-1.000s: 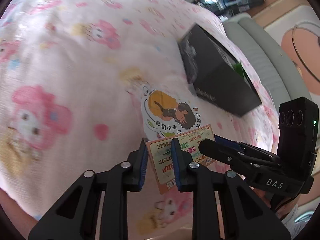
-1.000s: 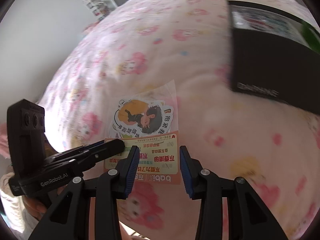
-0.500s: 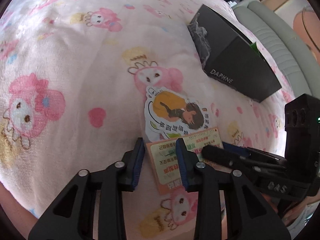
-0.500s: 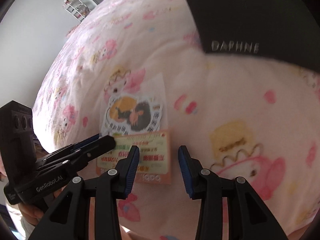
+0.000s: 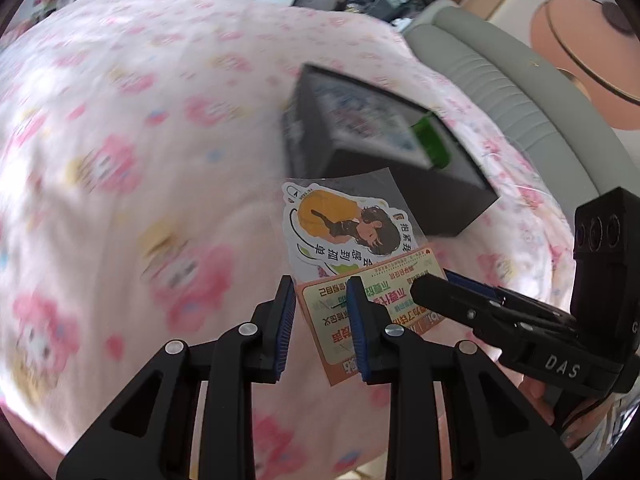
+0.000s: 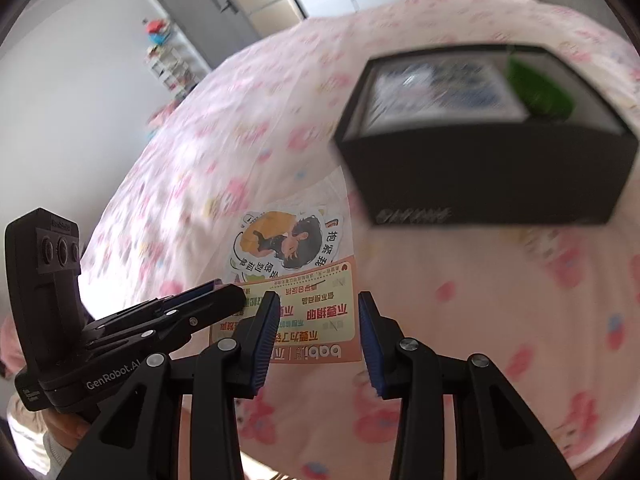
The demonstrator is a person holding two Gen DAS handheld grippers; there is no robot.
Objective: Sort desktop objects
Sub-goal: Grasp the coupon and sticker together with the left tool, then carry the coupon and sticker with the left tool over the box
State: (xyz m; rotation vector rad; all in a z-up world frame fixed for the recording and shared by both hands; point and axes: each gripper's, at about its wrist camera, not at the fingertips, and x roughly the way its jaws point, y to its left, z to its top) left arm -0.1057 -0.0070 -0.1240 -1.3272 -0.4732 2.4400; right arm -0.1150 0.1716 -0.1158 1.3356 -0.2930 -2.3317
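Left hand-held gripper pinches the sticker card lower center, lifted off the pink blanket. Right hand-held gripper gapes, straddling the card, gripping nothing. Probably mid-carry; next likely needs aiming into the black box upper right.
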